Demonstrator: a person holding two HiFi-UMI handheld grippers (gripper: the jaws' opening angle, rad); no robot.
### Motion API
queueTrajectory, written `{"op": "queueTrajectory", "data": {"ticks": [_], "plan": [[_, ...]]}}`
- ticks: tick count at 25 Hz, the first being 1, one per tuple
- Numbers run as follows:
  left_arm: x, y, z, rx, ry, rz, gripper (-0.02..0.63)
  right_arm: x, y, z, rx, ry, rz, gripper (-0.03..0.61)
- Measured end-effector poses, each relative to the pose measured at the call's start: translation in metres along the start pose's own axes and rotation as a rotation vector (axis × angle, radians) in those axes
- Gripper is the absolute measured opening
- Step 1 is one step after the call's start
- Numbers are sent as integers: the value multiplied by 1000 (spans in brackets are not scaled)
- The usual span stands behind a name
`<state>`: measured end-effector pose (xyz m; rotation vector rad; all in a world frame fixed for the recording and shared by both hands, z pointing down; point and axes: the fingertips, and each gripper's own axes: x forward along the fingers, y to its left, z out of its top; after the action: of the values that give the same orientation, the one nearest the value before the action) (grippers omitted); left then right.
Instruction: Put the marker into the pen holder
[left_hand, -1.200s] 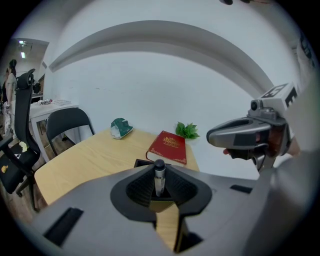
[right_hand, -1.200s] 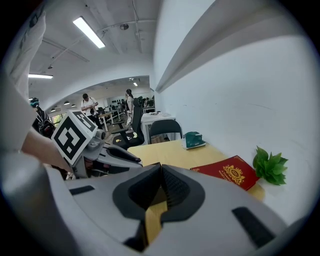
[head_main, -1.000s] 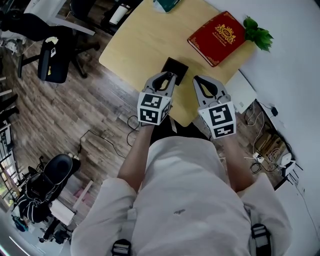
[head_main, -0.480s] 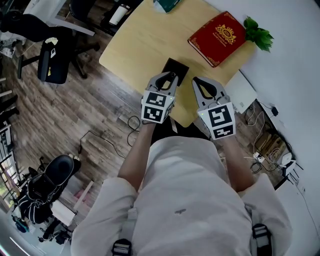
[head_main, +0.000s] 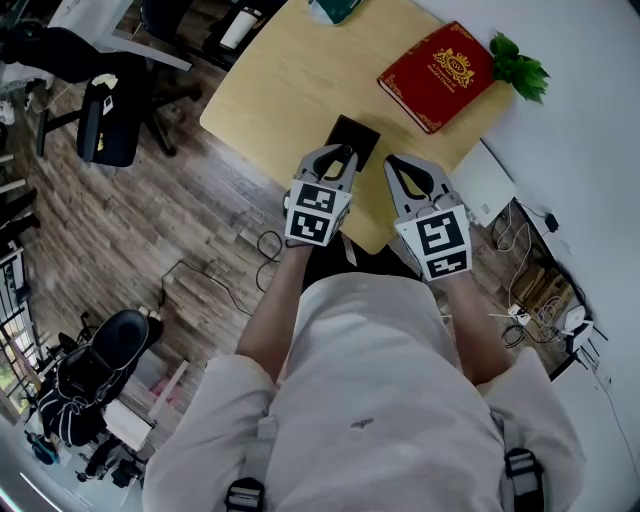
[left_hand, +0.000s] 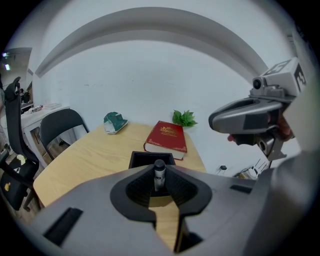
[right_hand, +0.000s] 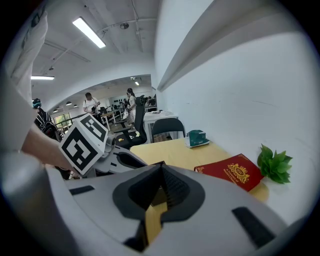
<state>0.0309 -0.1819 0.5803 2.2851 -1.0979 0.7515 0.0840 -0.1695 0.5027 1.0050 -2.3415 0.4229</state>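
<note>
Grey-shelled, our left tool (head_main: 337, 158) pinches a slim grey marker with a black tip (left_hand: 159, 173), which we hold upright between its jaws. Just ahead of that tool's tips the black square pen holder (head_main: 353, 139) stands on the pale wooden worktop (head_main: 280, 80); the marker is not yet in it. Just beside the left tool, our right tool (head_main: 402, 168) has its jaws pressed together on nothing. Well beyond it lies a red hardcover book with gold ornament (head_main: 447, 71), and a green leafy sprig (head_main: 517, 66) sits past the book.

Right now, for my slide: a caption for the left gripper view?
Left tool clamps a marker, black pen holder just beyond it.
</note>
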Motion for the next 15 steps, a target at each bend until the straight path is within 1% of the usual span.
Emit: {"op": "queueTrajectory", "data": {"ticks": [6,15], "plan": [[1,-1,-3,8,15,0,64,-3,-2,0,3,-1,-6,3],[3,0,0,33,9,14,72,-3,-3,0,6,-4,-3,3]]}}
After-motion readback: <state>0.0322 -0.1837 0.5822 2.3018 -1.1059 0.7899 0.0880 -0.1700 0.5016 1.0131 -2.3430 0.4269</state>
